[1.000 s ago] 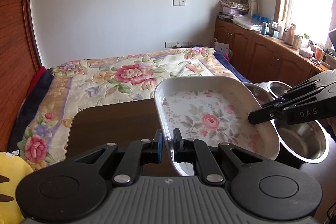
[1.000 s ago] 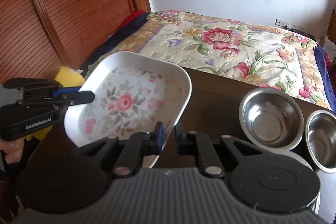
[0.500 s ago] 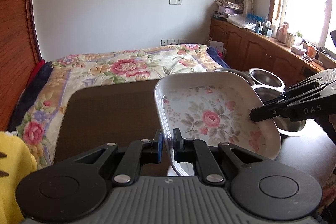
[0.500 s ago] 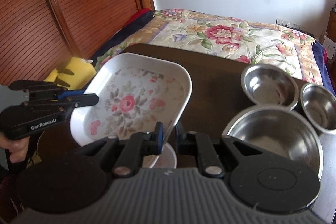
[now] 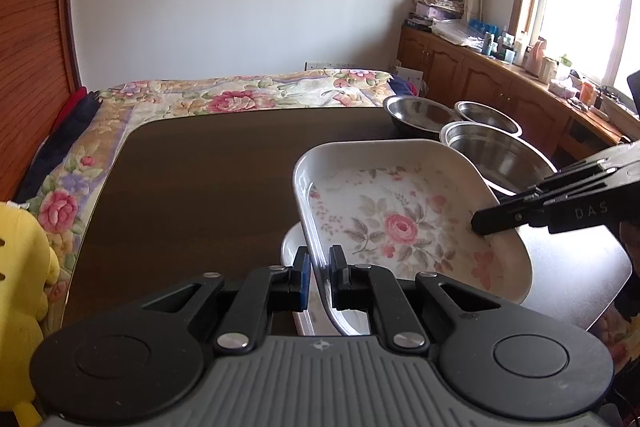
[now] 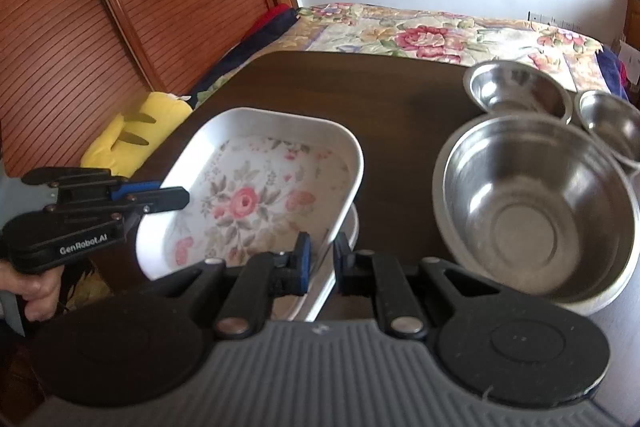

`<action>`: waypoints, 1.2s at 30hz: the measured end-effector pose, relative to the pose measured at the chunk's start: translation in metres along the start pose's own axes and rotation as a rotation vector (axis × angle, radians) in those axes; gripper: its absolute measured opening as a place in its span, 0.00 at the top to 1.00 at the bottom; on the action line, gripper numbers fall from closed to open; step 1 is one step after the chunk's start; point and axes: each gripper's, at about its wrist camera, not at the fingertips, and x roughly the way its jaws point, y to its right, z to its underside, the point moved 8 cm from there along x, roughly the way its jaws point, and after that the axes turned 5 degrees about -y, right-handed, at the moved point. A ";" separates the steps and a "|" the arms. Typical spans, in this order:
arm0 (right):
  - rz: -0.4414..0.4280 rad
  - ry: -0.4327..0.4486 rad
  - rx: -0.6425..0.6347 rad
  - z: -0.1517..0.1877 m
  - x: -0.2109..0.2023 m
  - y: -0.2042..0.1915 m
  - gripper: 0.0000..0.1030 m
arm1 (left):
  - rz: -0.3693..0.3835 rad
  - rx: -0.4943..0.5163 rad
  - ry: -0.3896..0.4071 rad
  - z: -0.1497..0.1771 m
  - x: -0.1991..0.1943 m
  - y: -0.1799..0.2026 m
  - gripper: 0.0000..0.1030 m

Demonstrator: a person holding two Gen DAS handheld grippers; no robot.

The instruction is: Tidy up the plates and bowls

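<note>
Floral plate (image 5: 400,227), pinched at opposite rims by left gripper (image 5: 319,279) and right gripper (image 6: 320,263), hangs tilted directly above a second white plate (image 5: 290,247) near the tabletop (image 5: 192,187) front edge, 3 steel bowls (image 6: 536,207) alongside.

The left wrist camera is sitting behind its fingers (image 5: 338,273), looking along them across the table (image 5: 192,187) toward the far wall. The right wrist camera is looking along its fingers (image 6: 300,263) from the opposite side, facing the wooden doors. Both are viewing at close range and sharing the floral dish (image 5: 400,211) (image 6: 256,195), each other's gripper, and the steel bowls (image 5: 496,155) (image 6: 536,203).
</note>
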 end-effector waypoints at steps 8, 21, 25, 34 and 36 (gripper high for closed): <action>-0.009 0.030 0.000 0.008 0.000 -0.002 0.87 | -0.002 -0.023 -0.005 0.013 -0.003 0.000 0.64; 0.013 0.041 -0.003 0.013 0.010 -0.002 0.87 | -0.024 -0.020 -0.023 0.020 0.014 -0.001 0.64; 0.014 0.049 -0.004 0.013 0.011 -0.004 0.87 | -0.034 -0.020 -0.019 0.021 0.016 -0.003 0.64; 0.017 0.064 -0.001 0.011 0.012 -0.004 0.85 | -0.049 -0.022 -0.024 0.021 0.015 -0.002 0.64; 0.011 0.070 0.005 0.012 0.012 -0.004 0.85 | -0.050 -0.029 -0.020 0.020 0.015 -0.002 0.62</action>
